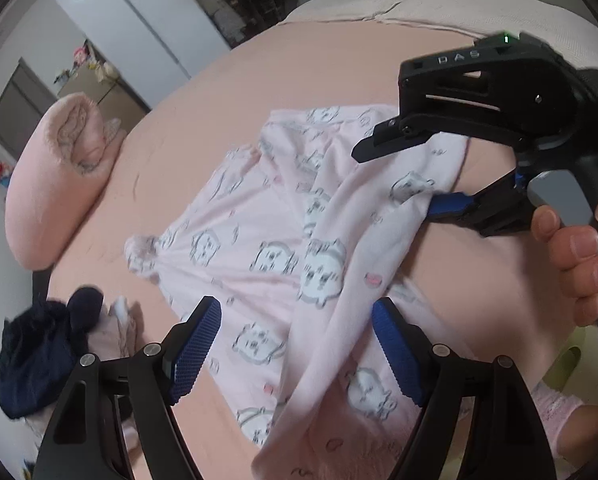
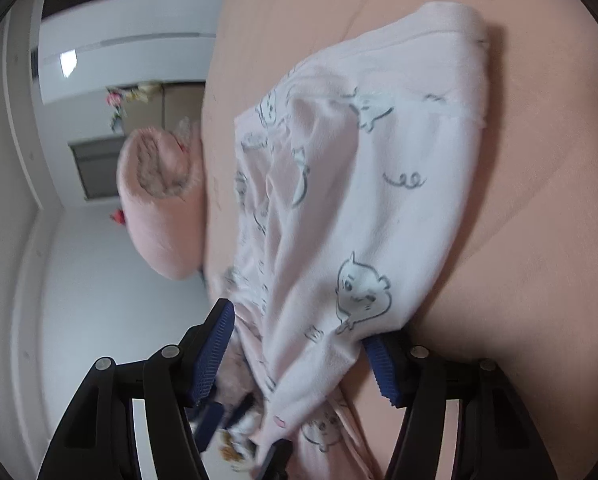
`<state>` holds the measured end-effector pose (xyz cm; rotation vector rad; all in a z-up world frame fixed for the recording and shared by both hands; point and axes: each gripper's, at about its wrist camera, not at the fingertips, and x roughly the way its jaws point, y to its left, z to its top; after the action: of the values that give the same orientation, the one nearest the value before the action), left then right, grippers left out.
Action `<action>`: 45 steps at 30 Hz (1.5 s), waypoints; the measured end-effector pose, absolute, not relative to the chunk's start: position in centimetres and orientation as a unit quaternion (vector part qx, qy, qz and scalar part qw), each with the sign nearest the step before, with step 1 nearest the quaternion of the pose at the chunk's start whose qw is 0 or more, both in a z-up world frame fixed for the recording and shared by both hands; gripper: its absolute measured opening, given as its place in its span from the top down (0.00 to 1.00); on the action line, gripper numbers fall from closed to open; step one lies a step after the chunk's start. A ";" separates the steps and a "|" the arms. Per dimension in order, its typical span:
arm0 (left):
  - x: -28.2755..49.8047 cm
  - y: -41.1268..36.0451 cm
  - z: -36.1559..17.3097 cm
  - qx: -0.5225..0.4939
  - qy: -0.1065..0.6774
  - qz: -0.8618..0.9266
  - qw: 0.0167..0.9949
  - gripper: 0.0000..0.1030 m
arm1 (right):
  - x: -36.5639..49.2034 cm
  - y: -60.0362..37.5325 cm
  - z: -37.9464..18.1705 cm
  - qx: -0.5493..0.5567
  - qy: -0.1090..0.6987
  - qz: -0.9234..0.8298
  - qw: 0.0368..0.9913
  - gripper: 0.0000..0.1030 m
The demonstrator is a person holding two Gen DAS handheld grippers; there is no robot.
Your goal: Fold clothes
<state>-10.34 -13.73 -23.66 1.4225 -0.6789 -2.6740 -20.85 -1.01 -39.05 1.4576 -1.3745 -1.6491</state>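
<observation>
A pale pink garment printed with white cartoon animals lies partly bunched on the peach bed sheet. My left gripper is open, and a fold of the garment runs between its blue pads without being pinched. My right gripper, held by a hand, is open wide at the garment's right edge, with cloth draped over its lower finger. In the right wrist view the garment hangs across the right gripper, whose jaws stand far apart.
A pink pillow lies at the bed's left end. A dark navy garment and other pale clothes sit at the lower left. A light pink blanket covers the far side. White cupboards stand beyond the bed.
</observation>
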 end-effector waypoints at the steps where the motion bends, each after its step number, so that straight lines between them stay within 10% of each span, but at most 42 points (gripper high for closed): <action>1: -10.5 -13.5 -23.7 0.459 -0.222 -0.860 0.014 0.25 | -20.7 -0.5 -39.8 0.540 -0.523 -0.603 0.266 0.68; 2: -10.7 -13.2 -23.7 0.459 -0.225 -0.860 0.009 0.25 | -20.6 0.0 -40.7 0.544 -0.534 -0.594 0.259 0.96; 3: -10.8 -12.9 -23.7 0.457 -0.228 -0.860 0.002 0.25 | -20.5 0.3 -41.5 0.545 -0.543 -0.585 0.256 1.00; 25: -16.3 -11.6 -27.5 0.503 -0.188 -0.843 -0.037 0.25 | -21.4 0.1 -39.8 0.535 -0.585 -0.548 0.266 0.96; 33: -16.8 -13.1 -27.4 0.511 -0.143 -0.847 -0.015 0.78 | -21.7 -0.1 -38.2 0.542 -0.552 -0.569 0.279 0.96; 40: -16.6 -14.2 -27.0 0.512 -0.111 -0.852 -0.011 0.87 | -21.7 -1.4 -38.6 0.583 -0.510 -0.570 0.274 0.96; 42: -16.5 -14.2 -27.0 0.512 -0.112 -0.852 -0.011 0.87 | -21.6 -1.5 -39.0 0.599 -0.503 -0.565 0.263 0.86; 44: -16.4 -14.1 -26.8 0.511 -0.116 -0.852 -0.013 0.87 | -21.8 -1.9 -39.4 0.612 -0.503 -0.556 0.253 0.42; 45: -16.4 -14.0 -26.7 0.510 -0.118 -0.852 -0.014 0.87 | -21.8 -2.0 -39.4 0.606 -0.510 -0.555 0.255 0.42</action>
<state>-16.43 -14.05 -26.70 1.6166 -0.3742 -2.7003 -21.77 -1.98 -39.43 1.6467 -1.3847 -1.5067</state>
